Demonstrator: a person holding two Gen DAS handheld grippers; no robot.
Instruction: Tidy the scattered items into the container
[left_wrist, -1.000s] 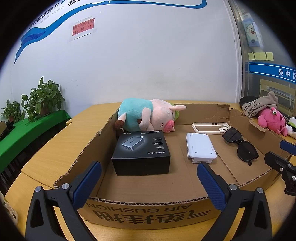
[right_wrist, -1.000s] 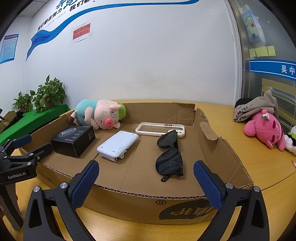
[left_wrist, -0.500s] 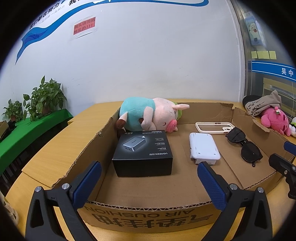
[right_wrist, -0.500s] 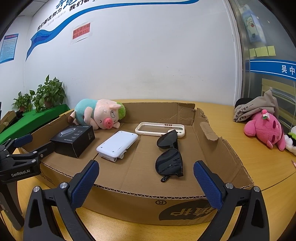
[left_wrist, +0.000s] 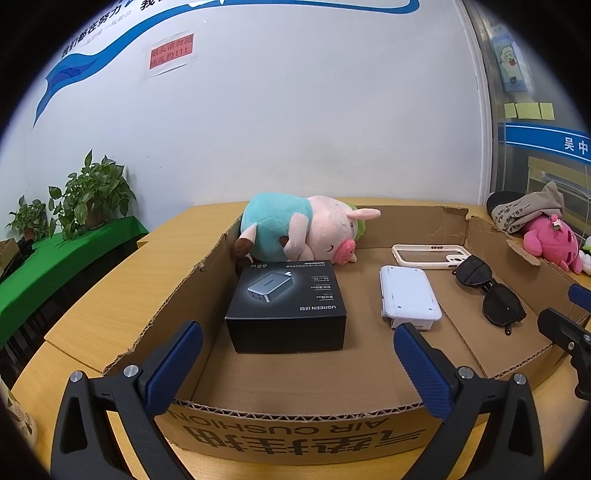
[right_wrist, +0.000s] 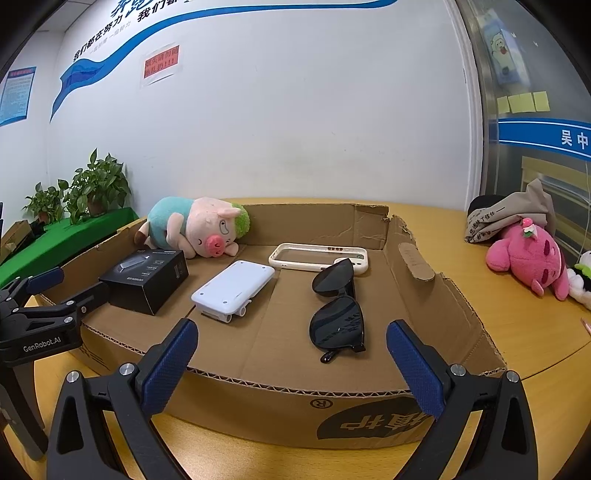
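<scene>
While both tools hover at the near rim of the cardboard box (left_wrist: 295, 428), the left gripper (left_wrist: 297, 354) and the right gripper (right_wrist: 291, 354) stand spread wide, grasping nothing. In the right wrist view the left tool's body reads "GenRobot.AI".

At twelve o'clock from the left gripper sits a black charger box (left_wrist: 286, 310) printed "UGREEN" and "65W" — upside down to this camera. Beyond it, against the far wall, lies a plush pig (left_wrist: 303, 230). At one o'clock lies a white device (left_wrist: 408, 295), then a cream phone case (left_wrist: 424, 254) and black sunglasses (right_wrist: 338, 306), the last straight ahead of the right gripper. All five lie inside the box.

Its front wall reads "AIR CUSHION", inverted. Outside, at two to three o'clock on the wooden table (right_wrist: 517, 325), lie a pink plush (right_wrist: 528, 254) and a beige cloth (right_wrist: 513, 214). At ten o'clock stand potted plants (right_wrist: 92, 184) — behind them a white wall with a red notice (right_wrist: 161, 62), too small to read.
</scene>
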